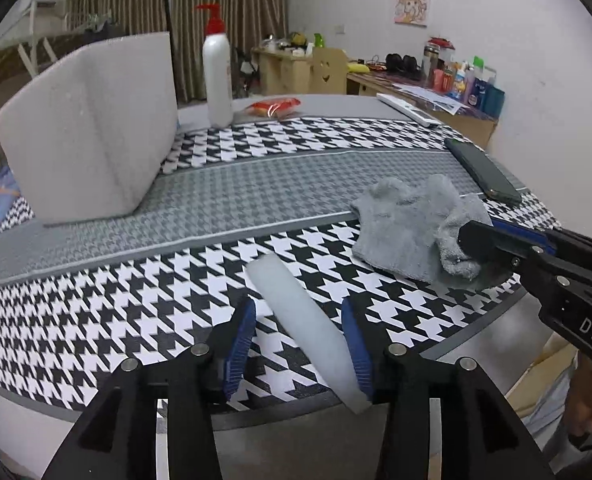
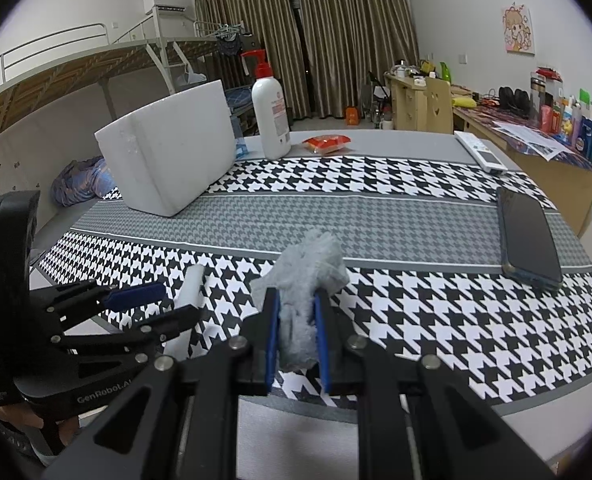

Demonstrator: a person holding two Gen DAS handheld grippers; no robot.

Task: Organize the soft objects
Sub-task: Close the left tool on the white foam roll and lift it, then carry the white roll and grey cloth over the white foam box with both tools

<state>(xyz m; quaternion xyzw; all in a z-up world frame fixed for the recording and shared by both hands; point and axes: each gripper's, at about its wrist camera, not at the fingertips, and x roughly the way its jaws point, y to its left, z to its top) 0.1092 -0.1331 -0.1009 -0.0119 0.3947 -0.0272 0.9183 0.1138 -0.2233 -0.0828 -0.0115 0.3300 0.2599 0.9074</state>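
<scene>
Left wrist view: your left tool (image 1: 297, 344) stands released, one white foam strip (image 1: 303, 320) lying loose between its blue pads on the desk (image 1: 136, 292). Your right tool (image 2: 297, 340) is clenched on one grey fleece cloth (image 2: 307, 276), bunched at the desk's near edge. One white foam box (image 2: 168, 156) stands far left, its contents hidden. One pump bottle (image 2: 271, 116), one red packet (image 2: 327, 143), one phone (image 2: 529, 236), one remote (image 2: 479, 152).

Foam strip (image 1: 303, 320) left of cloth (image 1: 407, 224)
</scene>
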